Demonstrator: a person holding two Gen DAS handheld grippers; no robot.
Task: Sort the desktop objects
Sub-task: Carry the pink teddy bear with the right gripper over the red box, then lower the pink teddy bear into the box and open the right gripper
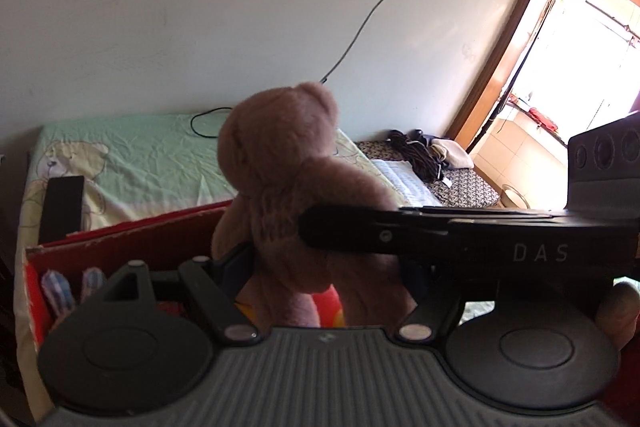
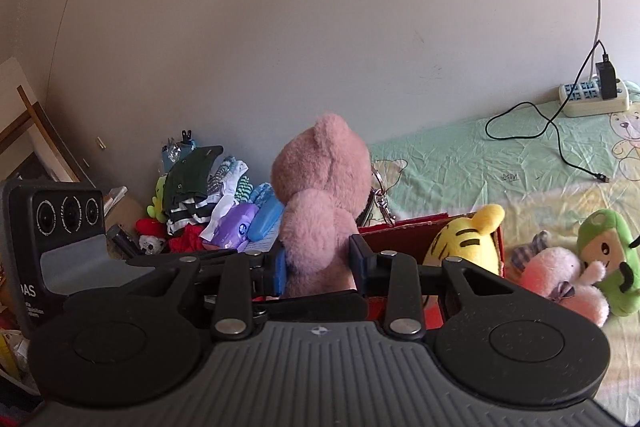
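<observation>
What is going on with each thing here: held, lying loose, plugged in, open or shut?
Pink plush teddy bear: upright, clamped by both grippers.
Left gripper: shut on the bear.
Right gripper: shut on the bear.
Red cardboard box: open-topped.
Yellow striped plush tiger: in the box.
Green plush toy: lying loose on the bed.
White power strip: black charger plugged in.

Pink teddy bear [image 2: 320,195]; yellow black-striped tiger toy [image 2: 466,241]; red box [image 2: 404,233]; pale-green bear-print sheet [image 2: 460,163].

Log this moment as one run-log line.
task: sort toys | left gripper: shut on pink teddy bear | right gripper: shut on pink teddy bear | bear: above red box | yellow tiger plush: in box
</observation>
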